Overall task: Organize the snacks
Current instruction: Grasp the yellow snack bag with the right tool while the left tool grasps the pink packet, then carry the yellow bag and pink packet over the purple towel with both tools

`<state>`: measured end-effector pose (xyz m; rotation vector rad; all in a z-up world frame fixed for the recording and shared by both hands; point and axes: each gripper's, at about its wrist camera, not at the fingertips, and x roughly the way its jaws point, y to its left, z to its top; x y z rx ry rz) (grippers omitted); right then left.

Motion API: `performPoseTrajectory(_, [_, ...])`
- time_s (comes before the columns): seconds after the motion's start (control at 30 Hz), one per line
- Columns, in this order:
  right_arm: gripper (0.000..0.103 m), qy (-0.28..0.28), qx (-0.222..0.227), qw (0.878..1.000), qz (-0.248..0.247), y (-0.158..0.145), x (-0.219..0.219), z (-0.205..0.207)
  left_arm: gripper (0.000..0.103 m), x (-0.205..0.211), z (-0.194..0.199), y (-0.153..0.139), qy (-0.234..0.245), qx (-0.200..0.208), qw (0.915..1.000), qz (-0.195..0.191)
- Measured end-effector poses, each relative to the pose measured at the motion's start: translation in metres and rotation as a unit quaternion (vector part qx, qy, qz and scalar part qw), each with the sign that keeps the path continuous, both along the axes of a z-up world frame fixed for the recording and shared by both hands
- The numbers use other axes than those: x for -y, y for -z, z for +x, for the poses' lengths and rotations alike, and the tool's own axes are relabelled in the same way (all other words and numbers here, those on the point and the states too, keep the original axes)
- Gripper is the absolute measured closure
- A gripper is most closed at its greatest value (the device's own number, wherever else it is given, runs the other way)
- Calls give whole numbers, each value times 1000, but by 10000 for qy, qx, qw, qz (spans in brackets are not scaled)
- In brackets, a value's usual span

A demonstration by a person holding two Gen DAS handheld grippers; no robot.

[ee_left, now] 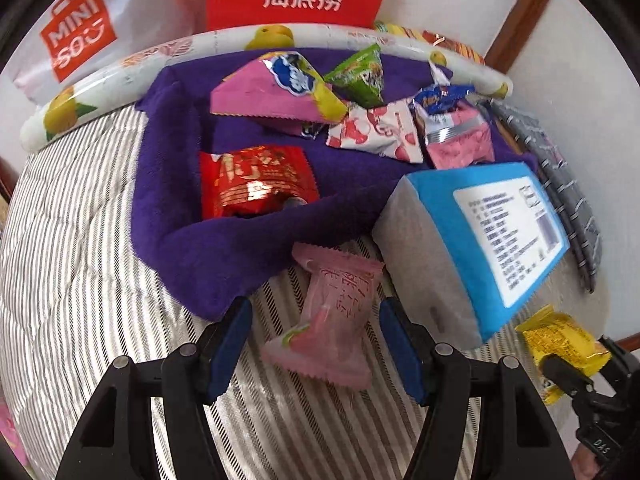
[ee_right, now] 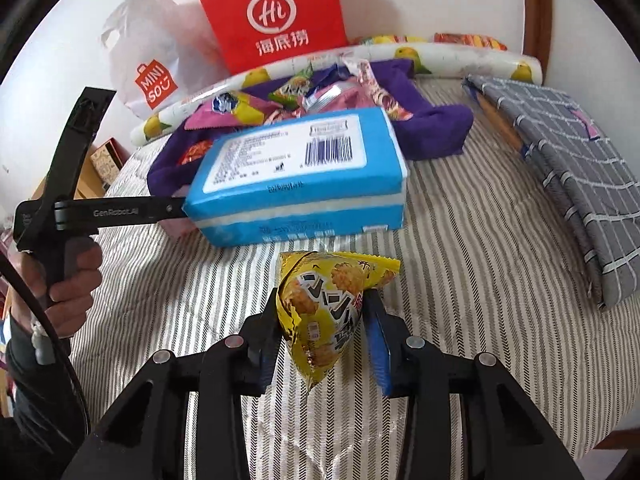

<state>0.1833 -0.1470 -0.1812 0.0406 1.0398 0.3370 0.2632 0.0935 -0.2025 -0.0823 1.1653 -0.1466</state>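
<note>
In the left wrist view my left gripper (ee_left: 316, 332) stands open, pointing steeply down, its blue pads on either side of a pink translucent snack packet (ee_left: 336, 320) lying on the striped bedding (ee_left: 80, 240). I see no pad pressing on it. My right gripper (ee_right: 324, 320) is shut on a yellow triangular snack packet (ee_right: 324, 304), held just over the bedding; the same yellow packet (ee_left: 560, 340) shows at the lower right of the left view. A purple towel (ee_left: 180, 160) beyond holds several snacks, among them a red packet (ee_left: 256, 184) and a pink-and-yellow packet (ee_left: 272, 92).
A blue tissue pack (ee_right: 296, 176) lies between the grippers and the towel. Behind run a fruit-print roll (ee_left: 120, 76), a red paper bag (ee_right: 272, 12) and a white Miniso bag (ee_right: 152, 60). A grey checked cloth (ee_right: 568, 160) lies folded at right. A hand (ee_right: 76, 280) grips the left tool.
</note>
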Motion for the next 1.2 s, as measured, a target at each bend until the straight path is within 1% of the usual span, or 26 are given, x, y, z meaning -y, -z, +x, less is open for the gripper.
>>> performPoseTrajectory(0.13, [64,26,-64,10000,-42,6,2,3,44,10,-2,2,65,158,9991,384])
performPoseTrajectory(0.17, [64,37,-69,10000,-45,7,3,3,48,12,-3,2,77,191,9986,488])
performPoseTrajectory(0.23, [64,61,-42,10000,-63,6,4,4,60,12,-4,1,114,210,9986,477])
performPoseTrajectory(0.27, [64,68,-27,10000,-61,5,4,3,71,11,-5,0,64,193,9986,483])
performPoseTrajectory(0.3, [64,78,-7,10000,-50,3,5,3,76,10,-6,-1,16,172,9986,505])
performPoseTrajectory(0.57, [64,65,165,9998,37,-11,3,-11,76,-11,-38,-24,-234,326,9985,366])
performPoseTrajectory(0.77, [64,49,368,9992,117,-29,0,-20,76,-26,-58,-49,-424,422,9982,48])
performPoseTrajectory(0.83, [64,40,408,9991,147,-35,0,-20,76,-27,-62,-57,-470,479,9977,37])
performPoseTrajectory(0.93, [64,27,518,9986,120,-47,-3,-16,77,-26,-66,-68,-508,576,9970,37])
performPoseTrajectory(1.0, [64,27,695,9976,52,-59,-6,-14,76,-26,-68,-78,-529,641,9965,-4])
performPoseTrajectory(1.2, [64,22,993,9949,161,-91,-11,0,76,-26,-65,-104,-595,814,9947,-215])
